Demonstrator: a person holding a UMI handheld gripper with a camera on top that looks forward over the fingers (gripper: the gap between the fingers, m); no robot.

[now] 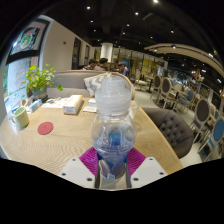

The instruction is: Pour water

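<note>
Claw grips upright clear water bottle, capped, over wooden table

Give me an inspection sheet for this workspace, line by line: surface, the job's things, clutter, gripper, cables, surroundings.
Surface: light wooden table, round-edged, in a cafe-like room.
Job's things: clear plastic water bottle with a blue label, cap on, upright between the fingers. No cup for pouring can be made out.
Clutter: red coaster and a small pot on the table off to one side of the bottle; potted green plant and a box-like item further back.
Gripper: gripper shut on the bottle's lower part, magenta pads against it.
Cables: nothing seen.
Surroundings: grey armchair beyond the table, more chairs and tables behind, ceiling spotlights, wall posters.
</note>
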